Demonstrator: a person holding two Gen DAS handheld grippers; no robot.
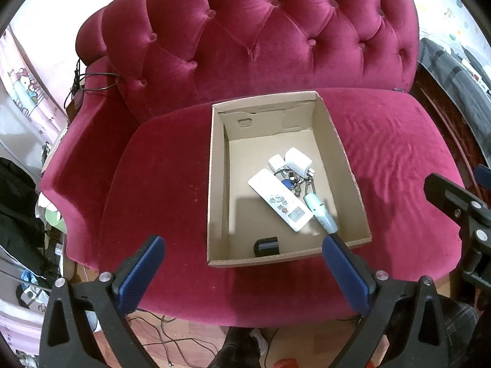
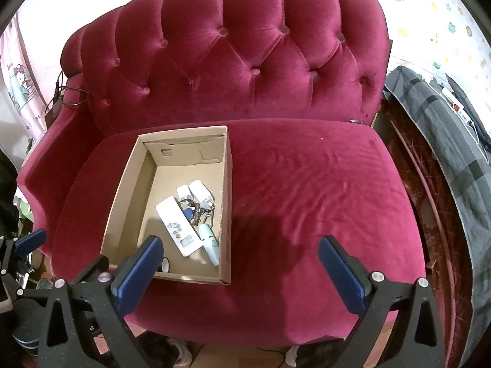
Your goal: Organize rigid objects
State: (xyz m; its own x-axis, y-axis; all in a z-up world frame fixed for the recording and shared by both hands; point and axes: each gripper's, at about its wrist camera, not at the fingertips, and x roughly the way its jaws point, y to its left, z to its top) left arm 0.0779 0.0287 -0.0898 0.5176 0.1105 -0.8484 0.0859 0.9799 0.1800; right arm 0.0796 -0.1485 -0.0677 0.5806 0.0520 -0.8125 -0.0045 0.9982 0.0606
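An open cardboard box (image 1: 218,184) (image 2: 122,202) sits on the red sofa seat. Inside lie a white remote (image 1: 279,199) (image 2: 178,227), two white chargers (image 1: 297,159) (image 2: 198,191), a bunch of keys (image 1: 296,182) (image 2: 196,211), a pale blue tube (image 1: 320,213) (image 2: 208,243) and a small black object (image 1: 266,246) by the near wall. My left gripper (image 1: 244,245) is open and empty, hovering above the box's near edge. My right gripper (image 2: 241,245) is open and empty above the seat, its left finger over the box's near corner.
The tufted red velvet sofa (image 1: 260,46) (image 2: 307,184) fills both views. A black cable (image 1: 92,82) lies on its left arm. Grey clothing (image 2: 445,128) lies to the right. Cables (image 1: 172,337) run on the wooden floor below. The right gripper shows at the left wrist view's right edge (image 1: 460,208).
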